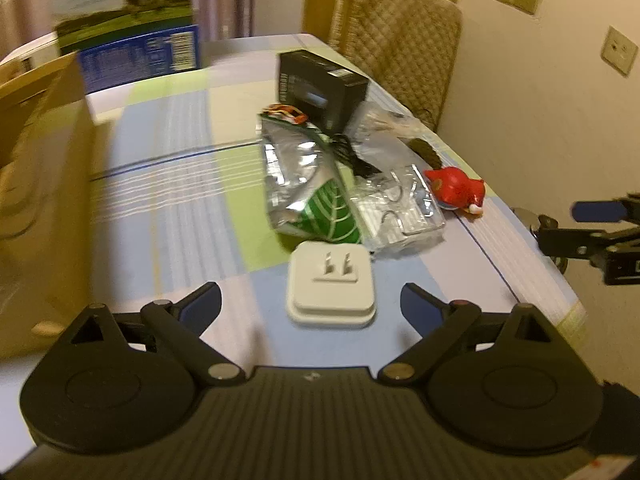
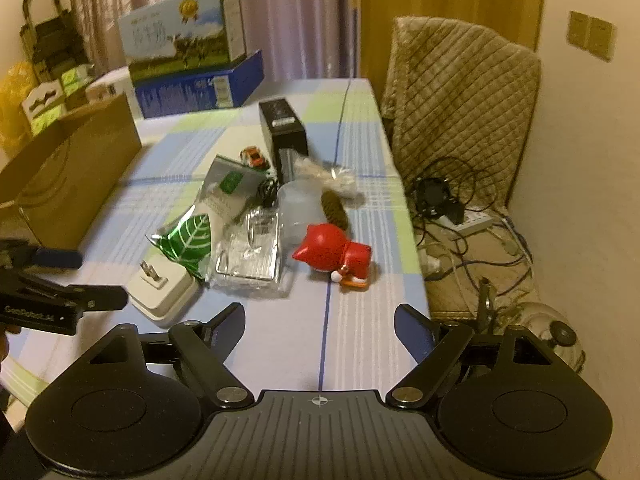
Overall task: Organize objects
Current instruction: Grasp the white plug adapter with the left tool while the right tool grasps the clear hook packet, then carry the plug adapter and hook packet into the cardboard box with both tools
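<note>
- White plastic charger (image 1: 331,289), lower centre of the left wrist view, prongs up: rigid, light, smooth; grip its flat sides.
- Left gripper (image 1: 311,300) spread wide, empty, before it.
- Right gripper (image 2: 319,326) likewise released.

**Checked tablecloth, many small things**

The table (image 2: 352,360) carries a white plug adapter (image 2: 162,286), a foil bag with a green leaf (image 2: 188,240), clear plastic packaging (image 2: 250,256), a red figurine (image 2: 332,254), a black box (image 2: 282,130), a cardboard box (image 2: 76,176) and a toy car (image 2: 254,157).
</note>
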Demonstrator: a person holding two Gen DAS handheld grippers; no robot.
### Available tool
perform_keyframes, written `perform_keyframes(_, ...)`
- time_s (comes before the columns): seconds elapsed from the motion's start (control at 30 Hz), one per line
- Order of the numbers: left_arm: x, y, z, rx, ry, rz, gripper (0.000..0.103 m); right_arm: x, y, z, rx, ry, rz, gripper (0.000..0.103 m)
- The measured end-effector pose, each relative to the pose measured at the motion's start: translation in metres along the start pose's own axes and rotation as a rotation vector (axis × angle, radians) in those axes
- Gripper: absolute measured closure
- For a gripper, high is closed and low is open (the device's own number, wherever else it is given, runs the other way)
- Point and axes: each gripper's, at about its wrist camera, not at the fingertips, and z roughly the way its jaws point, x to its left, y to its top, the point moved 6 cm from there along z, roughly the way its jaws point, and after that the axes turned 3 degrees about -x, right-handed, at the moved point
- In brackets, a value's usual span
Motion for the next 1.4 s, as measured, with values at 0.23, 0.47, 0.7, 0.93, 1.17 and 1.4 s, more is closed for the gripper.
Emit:
perform_keyframes(0.23, -0.008, 0.002, 0.039, 0.034, -0.029, 0.087, 0.017, 0.004, -0.001, 0.034, 0.041, 0.038, 0.007, 0.031)
perform_keyframes(0.47, 0.002, -0.002, 0.048, 0.056, -0.051, 0.095, 0.047, 0.022, 0.001, 0.060, 0.057, 0.101, -0.002, 0.031)
perform_keyframes(0.7, 0.024, -0.011, 0.030, 0.058, -0.007, 0.127, 0.053, 0.044, 0.015, 0.087, 0.044, 0.120, -0.011, 0.031)
perform_keyframes(0.93, 0.034, -0.018, 0.022, 0.051, -0.012, 0.110, 0.053, 0.052, 0.020, 0.112, 0.077, 0.093, -0.003, 0.031)
perform_keyframes(1.17, 0.033, -0.019, 0.021, 0.039, -0.020, 0.099, 0.034, 0.048, 0.016, 0.106, 0.110, 0.081, -0.015, 0.052)
perform_keyframes(1.4, 0.034, -0.015, 0.024, 0.027, -0.013, 0.109, 0.031, 0.035, -0.006, 0.078, 0.160, 0.087, -0.028, 0.051)
